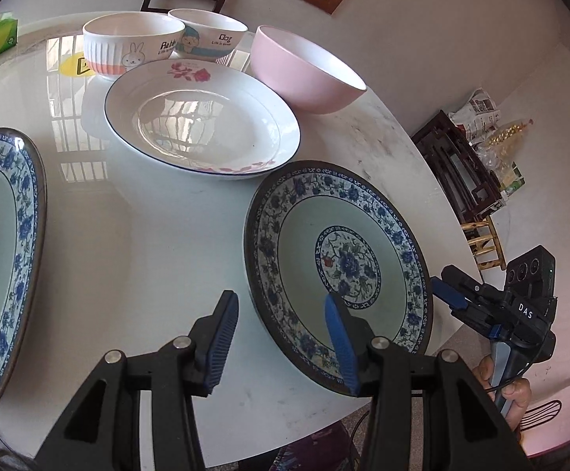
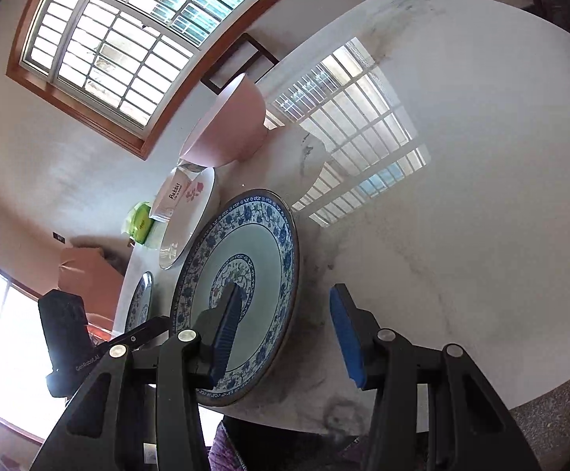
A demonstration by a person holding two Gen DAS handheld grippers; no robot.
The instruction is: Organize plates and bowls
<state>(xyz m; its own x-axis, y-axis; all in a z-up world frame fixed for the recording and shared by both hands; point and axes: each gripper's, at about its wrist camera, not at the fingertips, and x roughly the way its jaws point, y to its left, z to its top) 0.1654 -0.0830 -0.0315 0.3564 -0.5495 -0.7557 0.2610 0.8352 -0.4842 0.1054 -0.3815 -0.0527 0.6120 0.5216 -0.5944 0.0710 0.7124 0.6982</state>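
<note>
The blue-patterned plate is found lying flat near the table edge; it is judged rigid, glazed, slippery and breakable, best taken at the raised rim. The left gripper and right gripper are each seen with jaws partly spread astride opposite rims, nothing pinched.

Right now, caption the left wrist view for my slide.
Left gripper open astride the blue floral plate's rim, bowls behind.
</note>
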